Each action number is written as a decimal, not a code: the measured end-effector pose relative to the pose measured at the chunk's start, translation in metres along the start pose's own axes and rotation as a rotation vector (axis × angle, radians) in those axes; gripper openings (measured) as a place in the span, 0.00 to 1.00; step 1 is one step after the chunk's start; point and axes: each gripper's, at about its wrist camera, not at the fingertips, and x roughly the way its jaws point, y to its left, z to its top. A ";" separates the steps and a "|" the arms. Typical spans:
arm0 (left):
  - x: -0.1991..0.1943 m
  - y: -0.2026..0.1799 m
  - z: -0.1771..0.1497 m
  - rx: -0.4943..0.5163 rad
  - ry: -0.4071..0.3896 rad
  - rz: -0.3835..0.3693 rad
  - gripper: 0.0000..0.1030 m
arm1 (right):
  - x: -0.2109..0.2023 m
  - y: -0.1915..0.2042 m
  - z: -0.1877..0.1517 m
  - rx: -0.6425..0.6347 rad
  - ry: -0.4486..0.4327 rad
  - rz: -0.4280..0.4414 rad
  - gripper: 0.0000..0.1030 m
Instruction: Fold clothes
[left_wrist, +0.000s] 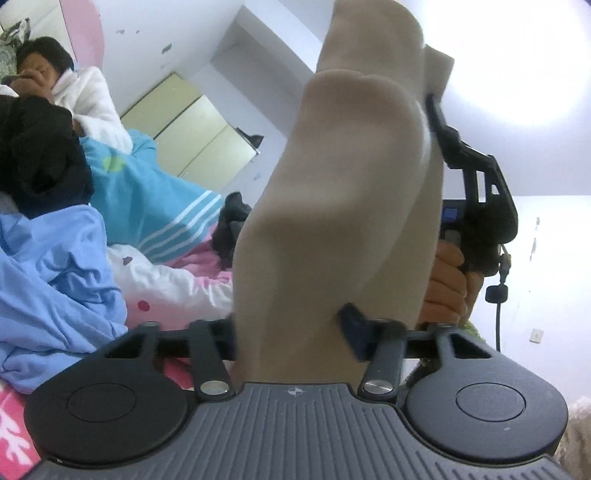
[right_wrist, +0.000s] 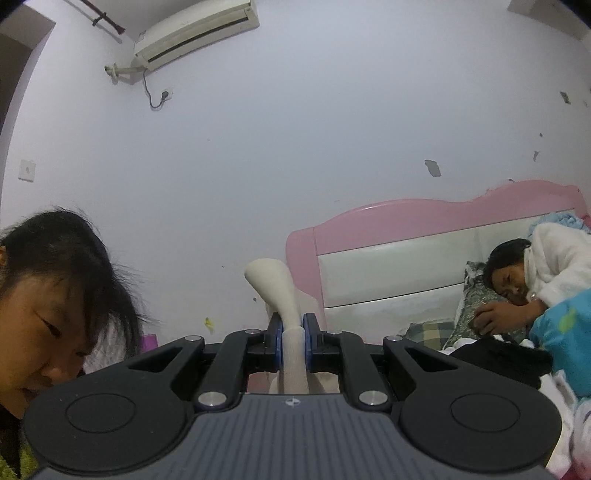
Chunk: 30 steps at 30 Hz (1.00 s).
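Here, what is seen:
Garment: one beige cloth (left_wrist: 332, 206), stretched between both jaws.
Left gripper (left_wrist: 291, 328): jaws around the cloth; it fills the gap and rises forward from them.
Right gripper (right_wrist: 293, 341): jaws closed on a narrow beige band (right_wrist: 293, 362), which curls up above them.
Left view only: the right gripper (left_wrist: 476, 199) and its hand (left_wrist: 447, 280) beyond the cloth, a blue garment (left_wrist: 55, 277) left of the jaws.
Right view only: air conditioner (right_wrist: 195, 33), pink headboard (right_wrist: 424, 251).
Room: a bed (left_wrist: 192, 266) with pink bedding, white walls (right_wrist: 314, 147), one person lying (right_wrist: 546, 273) there.
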 end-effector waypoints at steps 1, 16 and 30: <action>-0.003 -0.001 0.001 0.006 -0.021 0.015 0.29 | 0.002 -0.002 0.001 -0.004 -0.001 -0.004 0.12; -0.019 0.035 0.004 -0.023 -0.184 0.702 0.09 | 0.157 -0.120 -0.067 -0.169 0.225 -0.552 0.32; -0.030 0.059 0.000 -0.178 -0.144 0.813 0.26 | 0.100 -0.105 -0.064 0.016 0.369 -0.702 0.48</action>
